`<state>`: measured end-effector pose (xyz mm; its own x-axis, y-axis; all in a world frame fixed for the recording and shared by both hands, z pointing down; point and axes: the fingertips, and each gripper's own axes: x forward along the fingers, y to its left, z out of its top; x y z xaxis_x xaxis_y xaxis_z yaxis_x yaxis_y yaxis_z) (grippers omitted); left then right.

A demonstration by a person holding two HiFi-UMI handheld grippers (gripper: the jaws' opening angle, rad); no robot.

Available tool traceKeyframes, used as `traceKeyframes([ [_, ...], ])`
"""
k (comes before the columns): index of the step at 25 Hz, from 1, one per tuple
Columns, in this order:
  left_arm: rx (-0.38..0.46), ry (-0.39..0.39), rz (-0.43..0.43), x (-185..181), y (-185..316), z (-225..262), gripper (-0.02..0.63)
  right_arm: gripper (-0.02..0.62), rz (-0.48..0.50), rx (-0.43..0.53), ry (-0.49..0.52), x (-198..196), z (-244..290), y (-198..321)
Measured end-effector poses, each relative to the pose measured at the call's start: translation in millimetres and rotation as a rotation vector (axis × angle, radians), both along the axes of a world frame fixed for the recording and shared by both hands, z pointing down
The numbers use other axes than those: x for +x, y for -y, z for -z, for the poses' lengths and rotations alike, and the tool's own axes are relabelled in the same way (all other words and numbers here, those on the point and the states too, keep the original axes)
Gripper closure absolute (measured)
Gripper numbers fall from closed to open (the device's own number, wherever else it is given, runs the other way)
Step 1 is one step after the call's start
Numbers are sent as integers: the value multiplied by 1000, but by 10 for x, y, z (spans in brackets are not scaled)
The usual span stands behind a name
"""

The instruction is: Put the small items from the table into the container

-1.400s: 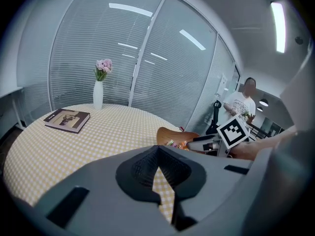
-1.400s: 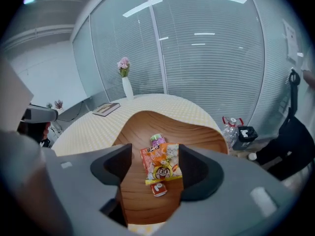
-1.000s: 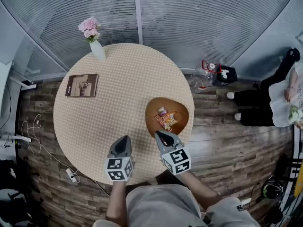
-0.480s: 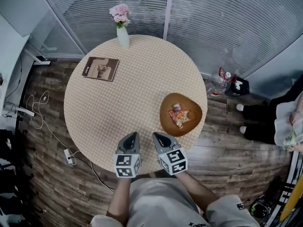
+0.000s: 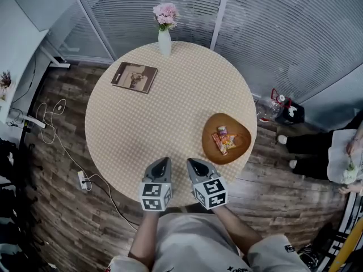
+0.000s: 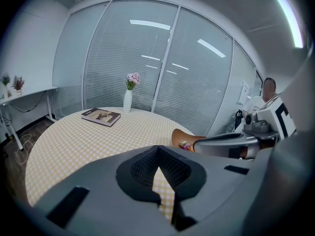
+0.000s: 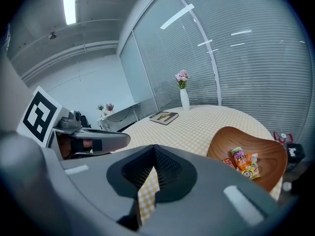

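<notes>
- Hovering over the near edge of the table (image 5: pixel 164 106): left gripper (image 5: pixel 161 162) and right gripper (image 5: pixel 194 163), side by side, both clenched with nothing between the jaws.
- Snack packets (image 5: pixel 225 141): lying inside the wooden bowl (image 5: pixel 207 143), at the table's near right.
- Book (image 5: pixel 134 77) and vase (image 5: pixel 164 41): far side, well apart from the bowl.
- Step, as judged: gathering seems complete, since no loose small items show on the cloth. The next move calls only for a check for strays.

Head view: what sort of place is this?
Probably an office meeting nook: glass partition walls with blinds, a round checked table with a flower vase and a book, and a wood-look floor.
</notes>
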<state>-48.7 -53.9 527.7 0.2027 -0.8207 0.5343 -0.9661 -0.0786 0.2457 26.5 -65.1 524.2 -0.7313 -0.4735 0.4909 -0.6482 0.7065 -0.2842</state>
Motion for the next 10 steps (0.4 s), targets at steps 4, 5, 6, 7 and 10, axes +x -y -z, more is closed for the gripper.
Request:
traceKeyframes([
  [4,2,-1,-5,23,-17,9,601,595,1,3,-7,12,7,-29],
  [5,2,-1,-7,34,-17,9,600,595,1,4,-8,21,7,-33],
  [6,3,-1,-9,43,-17,6,601,595,0,5,-8,30,7,-36],
  [7,3,-1,-11,50,-20,1,600,594,-1,5,-8,38,5,-38],
  [10,3,-1,-14,67,-38,-10,601,594,-8,6,-9,59,-4,-51],
])
